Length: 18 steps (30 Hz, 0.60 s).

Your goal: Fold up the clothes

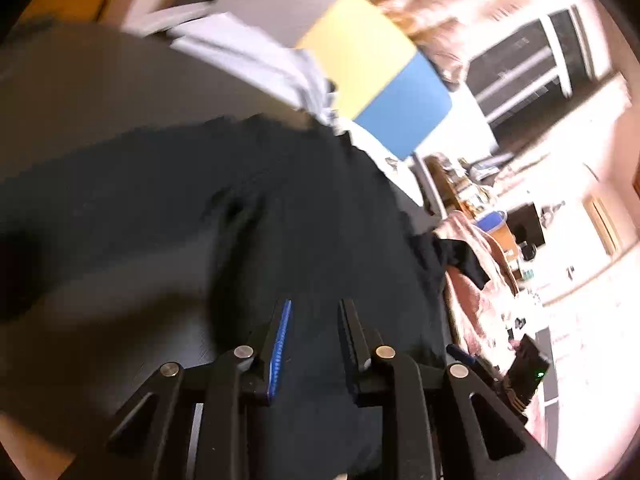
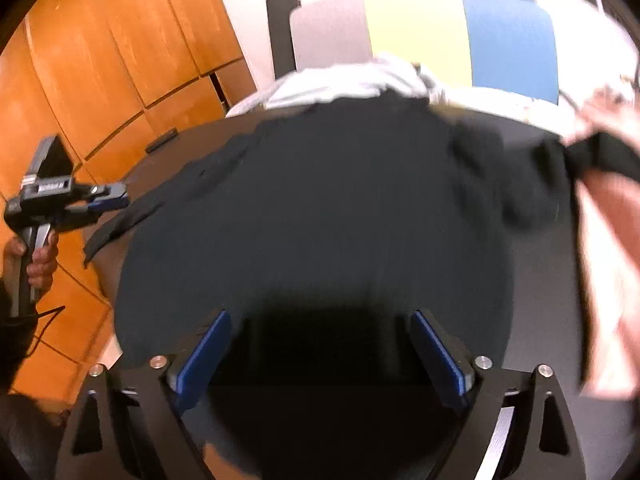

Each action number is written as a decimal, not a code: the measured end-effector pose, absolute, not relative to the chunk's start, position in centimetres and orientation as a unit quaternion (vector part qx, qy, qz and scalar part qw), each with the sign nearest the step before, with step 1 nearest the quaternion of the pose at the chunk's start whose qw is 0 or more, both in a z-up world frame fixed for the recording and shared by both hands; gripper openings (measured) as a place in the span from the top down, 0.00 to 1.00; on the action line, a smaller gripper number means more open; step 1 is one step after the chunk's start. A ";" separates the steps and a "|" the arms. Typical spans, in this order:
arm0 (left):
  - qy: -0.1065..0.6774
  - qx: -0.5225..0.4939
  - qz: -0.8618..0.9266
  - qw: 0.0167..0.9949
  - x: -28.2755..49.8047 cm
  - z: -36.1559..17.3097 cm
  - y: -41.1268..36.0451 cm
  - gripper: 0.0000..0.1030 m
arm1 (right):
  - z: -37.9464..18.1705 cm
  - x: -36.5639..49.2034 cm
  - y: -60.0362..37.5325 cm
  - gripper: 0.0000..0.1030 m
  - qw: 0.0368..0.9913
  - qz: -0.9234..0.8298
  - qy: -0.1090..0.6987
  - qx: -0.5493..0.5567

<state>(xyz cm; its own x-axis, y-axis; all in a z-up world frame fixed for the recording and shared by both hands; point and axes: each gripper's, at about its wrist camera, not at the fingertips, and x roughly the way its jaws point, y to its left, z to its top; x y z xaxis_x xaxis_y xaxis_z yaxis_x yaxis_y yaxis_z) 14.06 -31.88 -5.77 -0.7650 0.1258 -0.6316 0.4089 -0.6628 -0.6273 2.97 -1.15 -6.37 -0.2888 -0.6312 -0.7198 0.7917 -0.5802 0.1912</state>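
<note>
The black garment (image 2: 320, 208) lies spread over most of the dark desk (image 2: 536, 288), with a pale grey garment (image 2: 332, 84) bunched at its far edge toward 12 o'clock and a pink cloth (image 2: 608, 240) hanging off the desk at 3 o'clock. The right claw (image 2: 320, 356) stands wide, its blue pads apart and empty, poised low over the near hem at 6 o'clock. The left claw (image 1: 314, 344) is narrowed, with black fabric lying between its fingers, though blur keeps me from telling whether it truly pinches the cloth. In the right wrist view that left claw (image 2: 116, 194) sits out at 9 o'clock beside a trailing sleeve, held level in the person's left hand (image 2: 40, 260), fingers pointing inward across the desk. To fold well, I would judge that each claw should take one corner of the same edge, pinch a single layer, lift just clear of the desk and carry both ends evenly so the crease runs straight.
</note>
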 end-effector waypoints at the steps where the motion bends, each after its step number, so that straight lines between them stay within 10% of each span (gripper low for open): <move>1: 0.399 0.332 -0.851 0.076 11.9 -5.9 -32.0 0.78 | -6.2 2.1 -1.5 0.07 0.440 -0.803 0.109 0.387; 18: 0.374 0.370 -0.834 0.166 10.2 -13.2 -36.3 0.98 | -10.3 -2.2 -1.8 0.00 0.408 -0.819 0.051 0.399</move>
